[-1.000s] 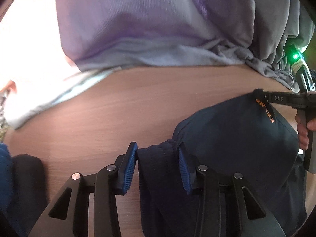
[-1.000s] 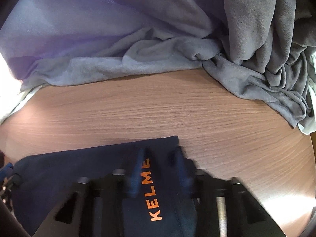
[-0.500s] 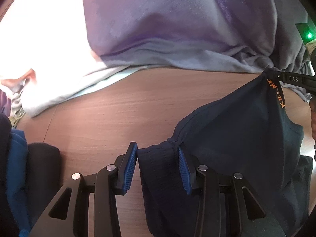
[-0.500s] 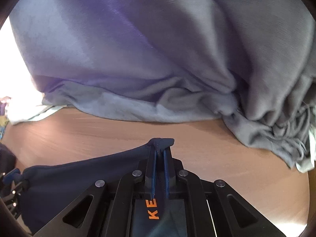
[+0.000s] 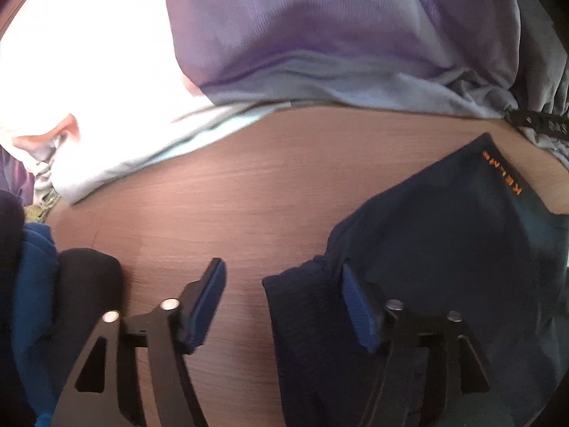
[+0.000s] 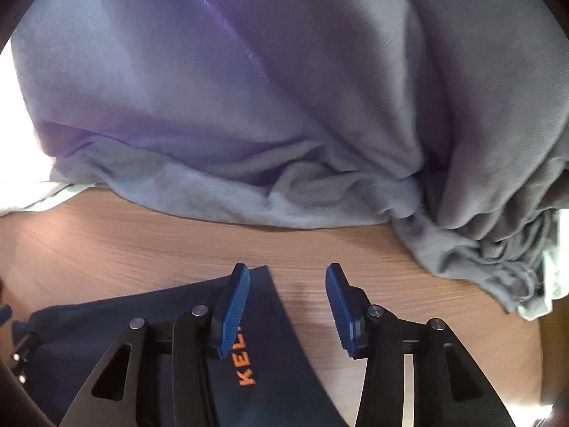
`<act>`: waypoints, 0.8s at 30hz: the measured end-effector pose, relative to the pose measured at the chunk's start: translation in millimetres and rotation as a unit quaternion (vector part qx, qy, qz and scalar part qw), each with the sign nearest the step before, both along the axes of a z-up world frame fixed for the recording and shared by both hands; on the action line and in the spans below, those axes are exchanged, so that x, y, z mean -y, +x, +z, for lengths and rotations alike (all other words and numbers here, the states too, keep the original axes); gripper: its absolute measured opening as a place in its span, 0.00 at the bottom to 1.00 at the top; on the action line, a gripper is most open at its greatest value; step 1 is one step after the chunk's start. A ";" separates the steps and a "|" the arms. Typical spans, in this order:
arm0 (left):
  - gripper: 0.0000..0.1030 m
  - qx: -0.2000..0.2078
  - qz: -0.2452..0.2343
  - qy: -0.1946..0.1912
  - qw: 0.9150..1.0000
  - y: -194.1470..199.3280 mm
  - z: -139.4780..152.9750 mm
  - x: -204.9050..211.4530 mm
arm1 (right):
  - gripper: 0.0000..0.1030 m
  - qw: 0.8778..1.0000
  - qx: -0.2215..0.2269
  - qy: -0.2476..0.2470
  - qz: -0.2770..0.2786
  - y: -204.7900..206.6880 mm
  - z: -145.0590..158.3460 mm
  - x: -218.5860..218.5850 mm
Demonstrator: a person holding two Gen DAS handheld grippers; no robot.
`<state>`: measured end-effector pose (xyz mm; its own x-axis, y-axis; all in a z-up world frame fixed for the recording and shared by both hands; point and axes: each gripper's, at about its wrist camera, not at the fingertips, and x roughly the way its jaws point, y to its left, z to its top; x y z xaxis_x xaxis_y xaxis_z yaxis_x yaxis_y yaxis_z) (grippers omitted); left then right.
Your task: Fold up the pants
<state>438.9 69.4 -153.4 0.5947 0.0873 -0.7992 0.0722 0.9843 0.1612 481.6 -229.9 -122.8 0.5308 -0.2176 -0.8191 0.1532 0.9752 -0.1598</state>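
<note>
The navy pants [image 5: 444, 249] with orange KELME lettering lie flat on the wooden table [image 5: 266, 185]. My left gripper [image 5: 284, 299] is open over the pants' near left corner, its right finger on the cloth. My right gripper [image 6: 286, 302] is open over the far corner of the pants [image 6: 270, 338]; the cloth lies loose under its left finger. The right gripper's tip shows at the right edge of the left wrist view [image 5: 537, 124].
A heap of lilac and grey cloth [image 6: 249, 106] lies across the back of the table [image 6: 142, 235]. White cloth [image 5: 89, 89] lies at the back left. Folded dark and blue garments [image 5: 46, 302] are stacked at the left.
Both grippers have opened and let go of the pants. The raised corner of the pants has dropped flat onto the table.
</note>
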 end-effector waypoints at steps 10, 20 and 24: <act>0.82 0.095 -0.033 -0.015 0.995 -53.5 60.4 1.6 | 0.51 0.998 0.051 0.028 -0.011 -79.1 59.8 -2.3; 0.82 0.098 -0.061 -0.027 0.993 -125.4 81.7 0.7 | 0.59 0.996 0.062 0.050 -0.034 -173.6 90.7 -17.0; 0.82 0.079 -0.064 -0.035 0.994 -153.5 76.1 -2.3 | 0.59 0.997 0.052 0.038 -0.048 -210.0 95.2 -24.2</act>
